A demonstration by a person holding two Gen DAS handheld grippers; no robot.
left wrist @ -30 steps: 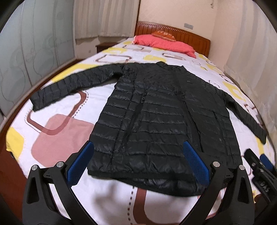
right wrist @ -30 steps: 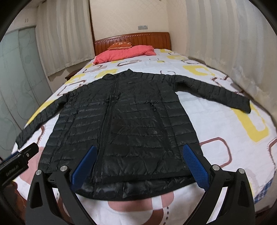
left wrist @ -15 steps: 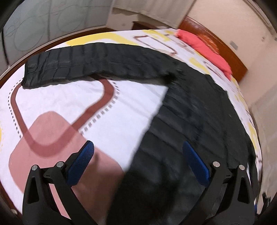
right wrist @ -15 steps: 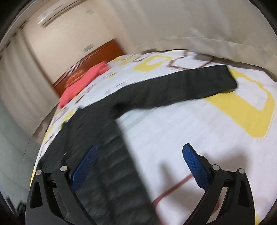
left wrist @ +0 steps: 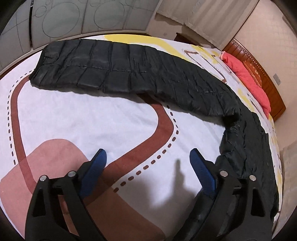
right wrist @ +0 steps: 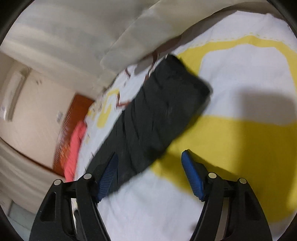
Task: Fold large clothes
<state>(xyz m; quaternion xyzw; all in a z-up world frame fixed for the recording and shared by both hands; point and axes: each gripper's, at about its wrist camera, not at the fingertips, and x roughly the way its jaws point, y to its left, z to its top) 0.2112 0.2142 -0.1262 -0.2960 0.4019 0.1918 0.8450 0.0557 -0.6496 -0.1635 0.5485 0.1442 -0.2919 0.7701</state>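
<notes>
A black quilted jacket lies flat on the bed. In the left wrist view its left sleeve (left wrist: 118, 68) stretches across the top, and the body (left wrist: 246, 148) runs down the right side. My left gripper (left wrist: 146, 159) hovers over bare bedsheet below that sleeve, its jaws closing with nothing between them. In the blurred right wrist view the other sleeve (right wrist: 154, 120) runs diagonally, cuff at the upper right. My right gripper (right wrist: 149, 159) hangs just above the sleeve's lower stretch, jaws closing; the sleeve's edge lies between them, and the pads do not press it.
The bedsheet (left wrist: 92, 118) is white with brown, pink and yellow shapes. A red pillow (left wrist: 246, 81) and wooden headboard (left wrist: 267, 77) lie at the far end. Glass wardrobe doors (left wrist: 83, 16) border the left side, and a pale curtain (right wrist: 130, 42) hangs beside the right edge.
Both grippers left the jacket's hem and swung outward and down, the left toward the left sleeve, the right toward the right sleeve. Both views rolled. The jaws have narrowed, the right more.
</notes>
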